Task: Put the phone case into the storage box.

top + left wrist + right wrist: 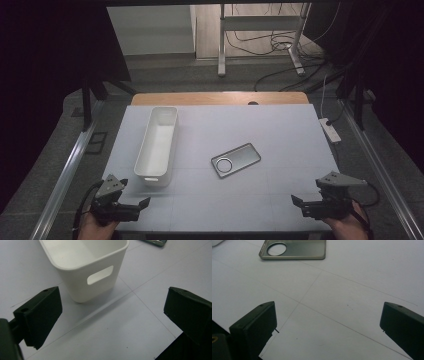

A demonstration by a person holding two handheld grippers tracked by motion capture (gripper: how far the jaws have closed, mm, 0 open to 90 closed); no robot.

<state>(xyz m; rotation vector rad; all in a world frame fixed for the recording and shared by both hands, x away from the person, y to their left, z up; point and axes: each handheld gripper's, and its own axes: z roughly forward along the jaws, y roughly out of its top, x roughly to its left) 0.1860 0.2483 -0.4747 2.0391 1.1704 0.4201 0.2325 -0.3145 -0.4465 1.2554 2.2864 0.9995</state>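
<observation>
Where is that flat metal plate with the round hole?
In the high view the metal plate lies flat near the table's middle, just right of the white bin, ahead of both open tongs.

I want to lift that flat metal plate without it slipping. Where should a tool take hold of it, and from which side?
Probably across its short width, near the plain end away from the round hole. The metal plate lies flat on the table with a low raised rim, so the open right tool, nearest to it, should come from above, one jaw outside each long edge.

floor (165,75): grey | cables (270,42): loose | stand (260,22): metal | surroundings: dark
</observation>
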